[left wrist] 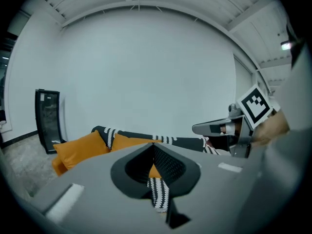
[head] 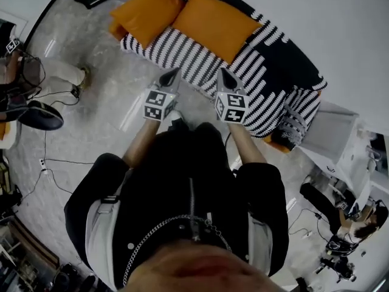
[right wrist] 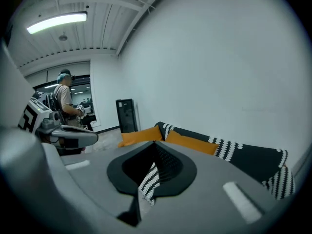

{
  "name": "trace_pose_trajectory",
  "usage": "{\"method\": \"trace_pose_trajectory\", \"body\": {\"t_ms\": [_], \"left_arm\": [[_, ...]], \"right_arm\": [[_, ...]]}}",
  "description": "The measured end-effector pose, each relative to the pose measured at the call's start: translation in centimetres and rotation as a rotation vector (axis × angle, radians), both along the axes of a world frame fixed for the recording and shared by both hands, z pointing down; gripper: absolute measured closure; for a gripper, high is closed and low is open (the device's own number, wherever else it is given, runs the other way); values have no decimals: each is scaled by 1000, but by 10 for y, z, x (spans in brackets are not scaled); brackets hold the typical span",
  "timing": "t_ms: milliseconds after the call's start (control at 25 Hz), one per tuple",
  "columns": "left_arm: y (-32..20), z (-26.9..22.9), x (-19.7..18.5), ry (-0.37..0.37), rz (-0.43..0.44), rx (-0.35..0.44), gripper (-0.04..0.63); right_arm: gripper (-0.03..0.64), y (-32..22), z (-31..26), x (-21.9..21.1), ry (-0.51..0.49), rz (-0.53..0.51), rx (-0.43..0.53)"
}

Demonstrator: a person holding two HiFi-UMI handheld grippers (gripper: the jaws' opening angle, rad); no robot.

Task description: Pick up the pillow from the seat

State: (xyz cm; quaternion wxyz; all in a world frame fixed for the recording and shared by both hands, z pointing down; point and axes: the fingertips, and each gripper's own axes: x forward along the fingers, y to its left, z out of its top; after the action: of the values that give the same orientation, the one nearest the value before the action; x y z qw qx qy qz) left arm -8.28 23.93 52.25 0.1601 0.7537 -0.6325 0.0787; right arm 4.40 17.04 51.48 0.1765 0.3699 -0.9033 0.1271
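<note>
The left tool (head: 172, 76) and right tool (head: 225, 78) are pressed together, empty, near orange pillows (head: 214, 22) laid on the striped seat (head: 197, 59).

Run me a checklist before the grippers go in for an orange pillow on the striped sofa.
1. Pillows on the seat: ok. The left pillow and the right pillow both lie on the striped sofa.
2. Left gripper ready to grasp: not ok. Its jaws are shut and empty.
3. Right gripper ready to grasp: not ok. Its jaws are shut and empty.
4. Grippers at a pillow: not ok. Both are short of the pillows, near the sofa's front edge.
5. Way to the pillows free: ok. Only striped seat cover lies between.
6. Which pillow is meant: cannot tell.
</note>
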Motion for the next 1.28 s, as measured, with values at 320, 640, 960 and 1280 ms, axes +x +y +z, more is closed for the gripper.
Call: {"method": "trace_pose_trajectory", "body": {"t_ms": [320,640,960,1280], "left_arm": [[-65,16,-18,-11,84,-33,584],[-162,16,-30,-60,142,-41,584],[-259,5,-60,-114,132,-64,584],[-309,4,-84,-138,92,-98,584]], "right_arm": [[614,-48,16,8,-16,121,-33],[614,-140,44,-1,-30,144,-77],[614,-248,45,-25,-56,131,-106],[614,-295,52,-43,-36,82,-149]]}}
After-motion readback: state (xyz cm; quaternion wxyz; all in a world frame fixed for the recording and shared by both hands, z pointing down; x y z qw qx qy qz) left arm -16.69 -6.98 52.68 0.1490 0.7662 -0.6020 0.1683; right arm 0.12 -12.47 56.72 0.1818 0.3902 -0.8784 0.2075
